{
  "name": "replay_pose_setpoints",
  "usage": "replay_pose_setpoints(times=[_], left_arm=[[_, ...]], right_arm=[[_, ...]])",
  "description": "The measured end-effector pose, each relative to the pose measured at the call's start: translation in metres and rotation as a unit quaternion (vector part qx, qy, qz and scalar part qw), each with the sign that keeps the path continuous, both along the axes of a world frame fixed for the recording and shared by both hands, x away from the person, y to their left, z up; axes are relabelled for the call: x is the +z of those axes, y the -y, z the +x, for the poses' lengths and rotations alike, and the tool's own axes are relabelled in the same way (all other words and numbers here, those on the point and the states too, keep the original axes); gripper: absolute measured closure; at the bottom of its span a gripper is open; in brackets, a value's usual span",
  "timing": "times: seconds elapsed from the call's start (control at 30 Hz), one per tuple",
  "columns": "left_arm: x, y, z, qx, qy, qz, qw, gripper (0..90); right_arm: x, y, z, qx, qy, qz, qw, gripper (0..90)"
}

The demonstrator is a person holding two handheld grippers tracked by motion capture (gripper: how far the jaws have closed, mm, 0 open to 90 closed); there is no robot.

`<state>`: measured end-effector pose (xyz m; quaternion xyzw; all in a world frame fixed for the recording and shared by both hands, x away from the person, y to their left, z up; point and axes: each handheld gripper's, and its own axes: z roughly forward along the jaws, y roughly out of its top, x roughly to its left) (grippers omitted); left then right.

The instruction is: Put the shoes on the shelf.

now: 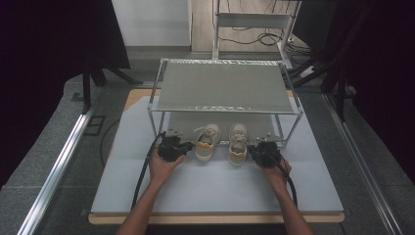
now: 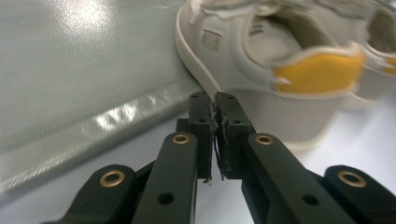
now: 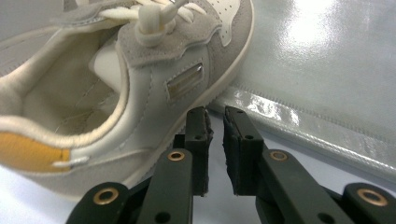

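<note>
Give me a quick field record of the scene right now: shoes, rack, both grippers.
left shoe: on the mat, toe under the rack, heel toward the person
right shoe: beside it, apart, same heading
rack: two-tier metal frame, top shelf bare
left gripper: beside the left shoe's outer side, jaws nearly shut, holding nothing
right gripper: beside the right shoe's outer side, jaws slightly apart, holding nothing
mat: pale blue, covers the table
</note>
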<state>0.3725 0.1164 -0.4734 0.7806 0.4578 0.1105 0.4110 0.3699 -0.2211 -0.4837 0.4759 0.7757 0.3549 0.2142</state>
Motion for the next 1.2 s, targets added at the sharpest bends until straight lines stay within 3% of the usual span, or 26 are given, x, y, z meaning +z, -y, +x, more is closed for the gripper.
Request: replay_pose_setpoints(times=[0.27,0.67,0.9,0.93,1.03,1.2], left_arm=[[-0.004,0.016,0.012,0.003,-0.007,-0.005,1.0,86.6],[-0.008,0.041,0.016,-0.009,-0.016,-0.024,0.9995,86.0],[-0.008,0.041,0.018,-0.011,-0.018,-0.026,0.9994,85.4],[-0.009,0.04,0.02,-0.018,-0.01,-0.018,0.9996,85.4],[-0.009,0.043,0.019,-0.011,-0.017,-0.027,0.9994,85.8],[-0.008,0.042,0.02,-0.01,-0.011,-0.016,0.9998,86.2]], right_arm=[[0.001,-0.005,0.008,-0.012,-0.001,0.002,0.9999,81.6],[0.001,-0.014,0.016,-0.027,0.005,0.016,0.9995,84.5],[0.0,-0.026,0.022,-0.029,0.01,0.019,0.9994,87.2],[0.0,-0.026,0.022,-0.029,0.01,0.019,0.9994,87.2],[-0.001,-0.028,0.022,-0.028,0.013,0.017,0.9994,88.8],[-0.001,-0.03,0.021,-0.031,0.016,0.016,0.9993,89.4]])
